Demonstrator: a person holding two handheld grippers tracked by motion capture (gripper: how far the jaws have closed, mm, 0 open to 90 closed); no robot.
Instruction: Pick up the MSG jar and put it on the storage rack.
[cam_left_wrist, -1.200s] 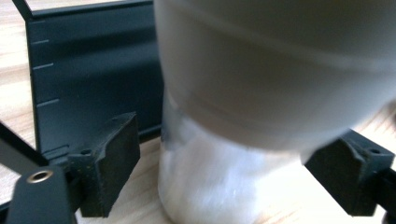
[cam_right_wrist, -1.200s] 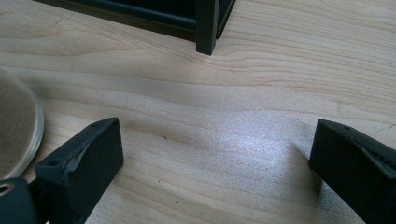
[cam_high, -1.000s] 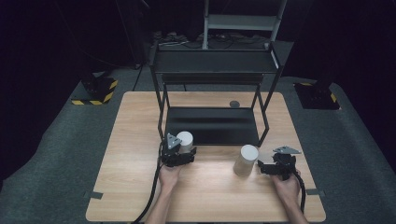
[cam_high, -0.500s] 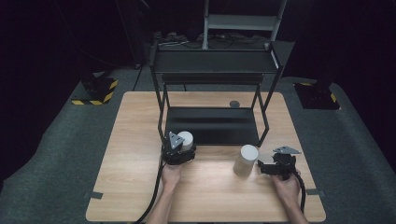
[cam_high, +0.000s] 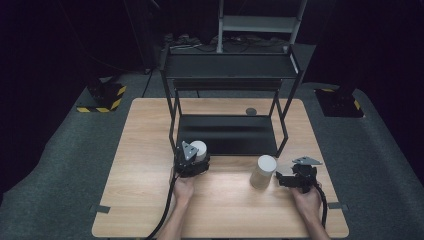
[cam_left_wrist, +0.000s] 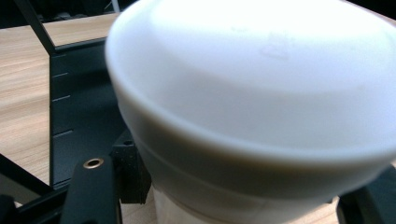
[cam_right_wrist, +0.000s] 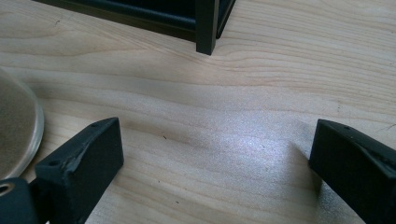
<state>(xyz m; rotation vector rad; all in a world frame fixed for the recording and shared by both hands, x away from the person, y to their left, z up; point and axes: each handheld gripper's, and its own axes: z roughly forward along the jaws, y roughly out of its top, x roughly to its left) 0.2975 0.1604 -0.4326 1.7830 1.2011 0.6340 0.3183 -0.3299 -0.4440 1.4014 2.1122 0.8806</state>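
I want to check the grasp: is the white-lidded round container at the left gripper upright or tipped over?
Upright. The white-lidded round container shows its lid facing up, and the left gripper has closed on its sides.

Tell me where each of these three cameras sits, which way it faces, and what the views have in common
High view: above the person's side, facing forward and down on the wooden table and black rack; both forearms, left gripper and right gripper show.
Left gripper view: rides the left gripper, facing the white-lidded container clamped close between its jaws.
Right gripper view: rides the right gripper, facing bare tabletop between open jaws and a rack leg.
Shared: table and rack appear in all three.
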